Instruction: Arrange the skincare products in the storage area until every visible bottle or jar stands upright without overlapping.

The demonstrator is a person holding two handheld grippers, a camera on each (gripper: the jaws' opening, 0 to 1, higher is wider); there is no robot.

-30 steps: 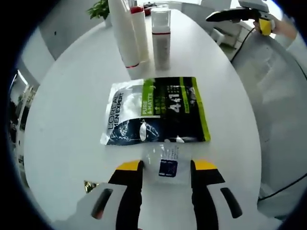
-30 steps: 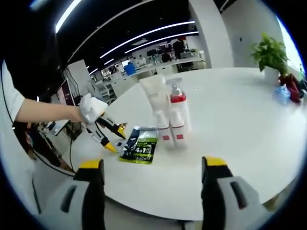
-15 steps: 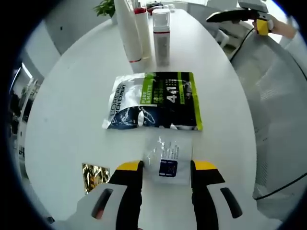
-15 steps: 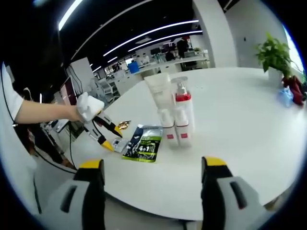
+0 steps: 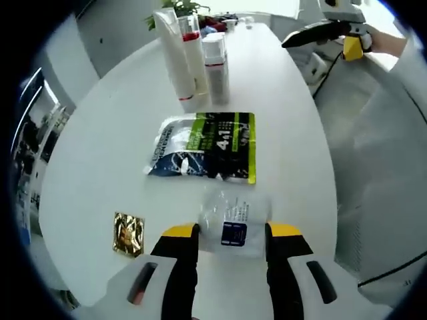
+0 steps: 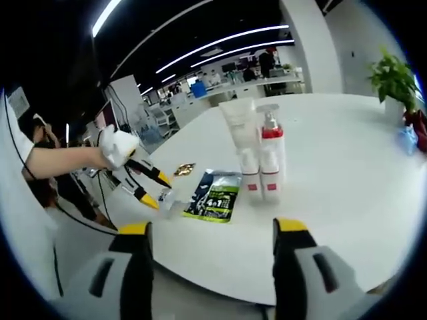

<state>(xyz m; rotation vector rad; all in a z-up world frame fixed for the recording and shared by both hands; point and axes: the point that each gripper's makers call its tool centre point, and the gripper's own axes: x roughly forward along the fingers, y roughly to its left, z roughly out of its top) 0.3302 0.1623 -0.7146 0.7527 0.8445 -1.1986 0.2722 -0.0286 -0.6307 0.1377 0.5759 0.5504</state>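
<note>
My left gripper (image 5: 229,231) has drawn the small clear sachet with a dark blue label (image 5: 232,223) away from the green-and-black pouch (image 5: 203,147); its fingers grasp it low over the white desk (image 5: 87,153). My right gripper (image 6: 209,230) hangs released, idle. Tall white bottles (image 5: 193,57) stand upright beyond.

White oval table (image 5: 100,133): dark/green sachet pack (image 5: 203,147) flat mid-table, clear packet (image 5: 230,220) & gold sachet (image 5: 128,233) near edge, upright bottles (image 5: 193,57) behind.

Glossy foil sachet (image 5: 203,147) — smooth white table (image 5: 100,140)
</note>
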